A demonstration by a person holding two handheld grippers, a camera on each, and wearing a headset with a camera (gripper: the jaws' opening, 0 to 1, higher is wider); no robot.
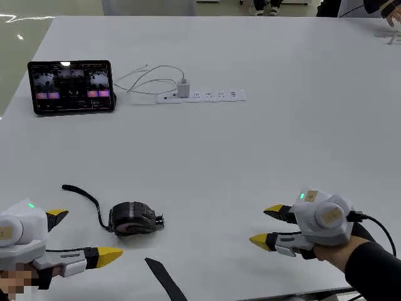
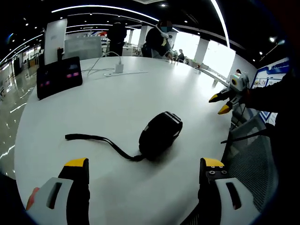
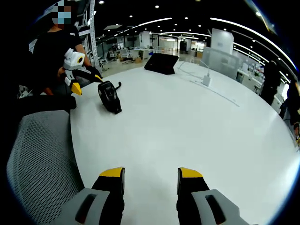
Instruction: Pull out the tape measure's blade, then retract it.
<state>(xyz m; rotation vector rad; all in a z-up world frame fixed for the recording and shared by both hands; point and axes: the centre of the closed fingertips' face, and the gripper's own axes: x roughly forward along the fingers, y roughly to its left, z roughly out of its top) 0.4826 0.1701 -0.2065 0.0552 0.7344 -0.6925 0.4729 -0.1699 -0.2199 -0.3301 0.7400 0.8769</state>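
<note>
A black tape measure (image 1: 133, 219) lies on its side on the white table (image 1: 250, 144), its black wrist strap (image 1: 84, 195) trailing to the left. No blade is pulled out. My left gripper (image 1: 84, 234) sits just left of it, open, yellow tips either side of empty space; in the left gripper view the tape measure (image 2: 161, 134) and strap (image 2: 98, 141) lie a short way ahead of the gripper (image 2: 145, 165). My right gripper (image 1: 270, 225) hovers open at the near right, well apart from the tape measure (image 3: 109, 96). The right gripper (image 3: 151, 174) holds nothing.
A tablet (image 1: 71, 86) stands at the far left, with a white power strip (image 1: 203, 96) and charger cable (image 1: 147, 78) behind the middle. A dark strap end (image 1: 164, 278) lies at the near edge. A mesh chair (image 3: 40, 159) sits beside the table.
</note>
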